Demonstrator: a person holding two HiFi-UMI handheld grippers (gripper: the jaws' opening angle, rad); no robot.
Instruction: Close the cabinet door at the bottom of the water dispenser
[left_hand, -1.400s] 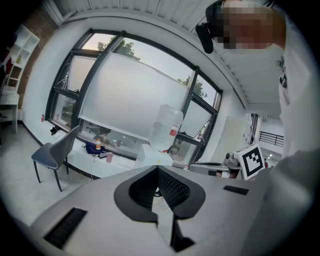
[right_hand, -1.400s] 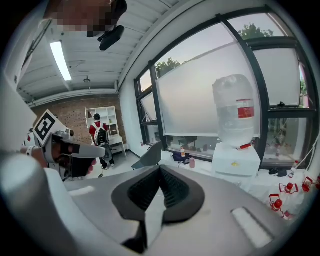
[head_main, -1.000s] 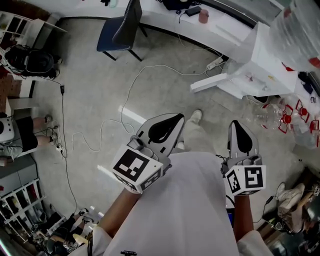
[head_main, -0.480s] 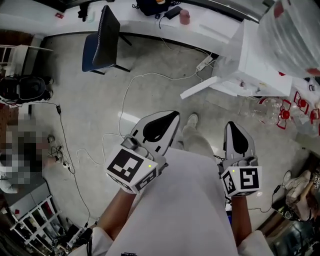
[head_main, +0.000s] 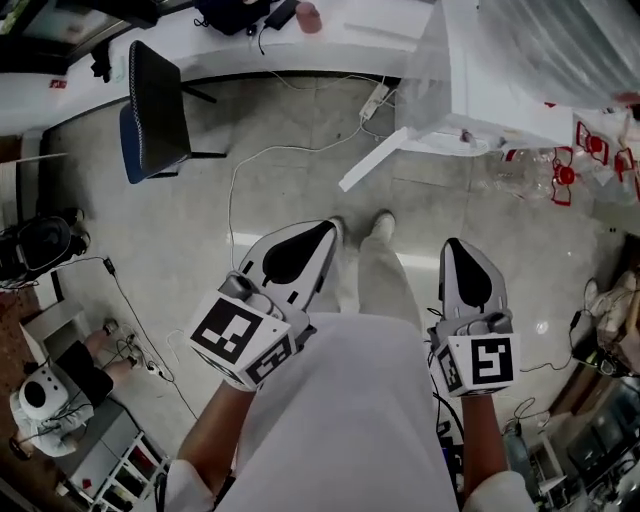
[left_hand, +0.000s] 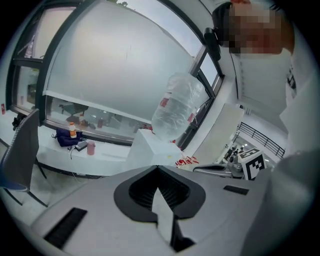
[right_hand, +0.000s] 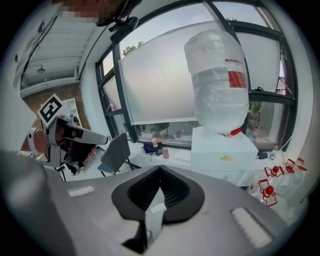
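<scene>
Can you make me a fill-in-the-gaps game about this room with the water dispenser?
The cabinet door at the bottom of the water dispenser is ___.
The big bottle sits on ___ of the dispenser.
The fingers of the left gripper and the right gripper are ___ and hold nothing.
In the head view, the chair is on the dispenser's ___ side.
Missing words: open; top; shut; left.

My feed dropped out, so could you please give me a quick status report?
Left claw, right claw shut, empty. Door open, not yet reached. Cable lies beside it.
</scene>
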